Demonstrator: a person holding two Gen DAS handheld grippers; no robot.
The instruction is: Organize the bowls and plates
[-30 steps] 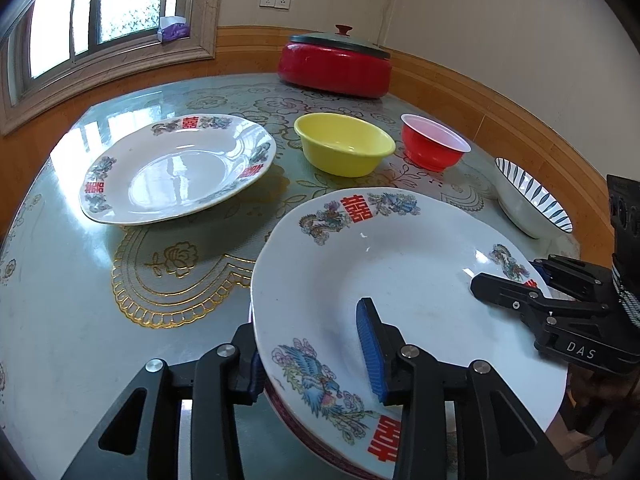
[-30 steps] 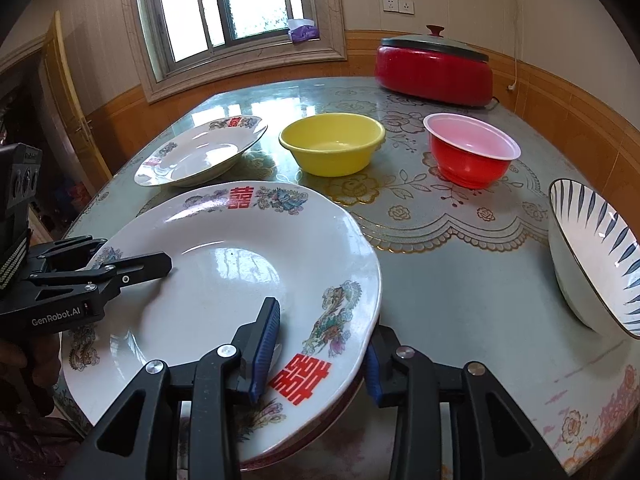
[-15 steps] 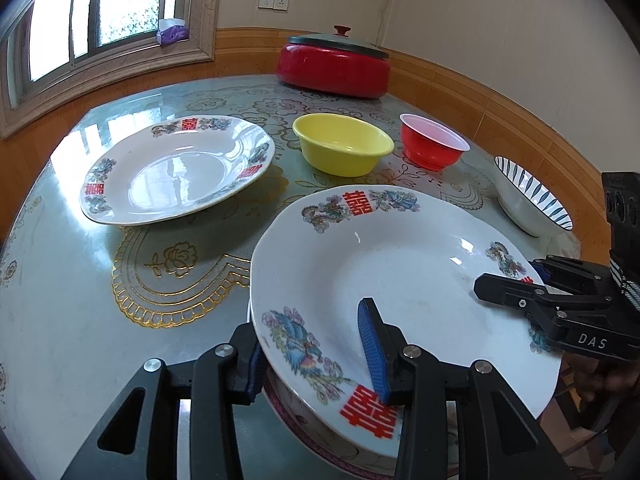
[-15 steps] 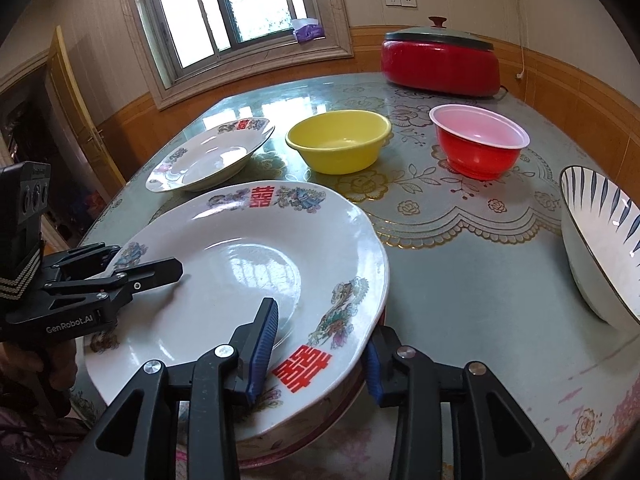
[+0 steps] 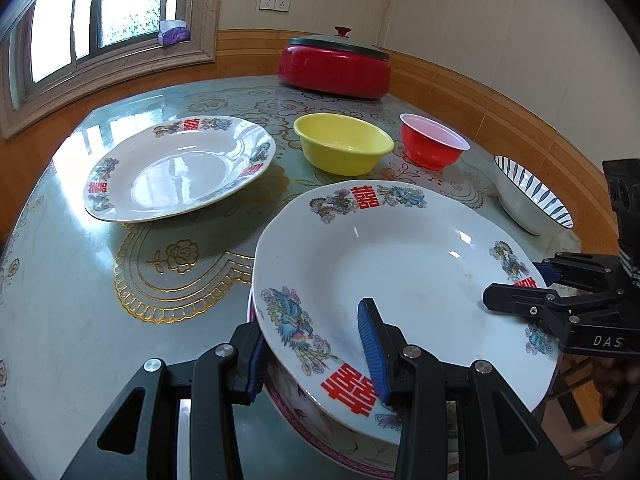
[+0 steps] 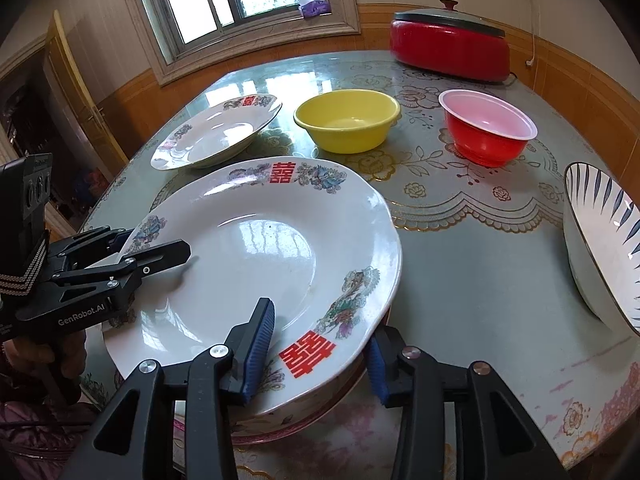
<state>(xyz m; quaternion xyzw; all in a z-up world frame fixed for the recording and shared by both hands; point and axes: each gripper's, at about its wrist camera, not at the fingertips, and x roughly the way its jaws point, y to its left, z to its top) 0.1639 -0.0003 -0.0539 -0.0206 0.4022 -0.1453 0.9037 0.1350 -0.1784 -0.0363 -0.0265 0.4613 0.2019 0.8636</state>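
Observation:
A large white plate with red characters and bird prints sits on a pink-rimmed dish at the table's near edge. My left gripper has one finger under and one finger over its near rim, jaws fairly wide; whether they pinch it I cannot tell. My right gripper straddles the opposite rim the same way. Each gripper shows in the other's view, the right and the left. A second matching plate lies at the far left.
A yellow bowl, a red bowl and a striped white bowl stand behind the held plate. A red lidded pot sits at the back. The glass-topped table has patterned cloth beneath.
The plate between both grippers has come down and towards me, settling lower onto the pink-rimmed dish. Both grippers moved with it.

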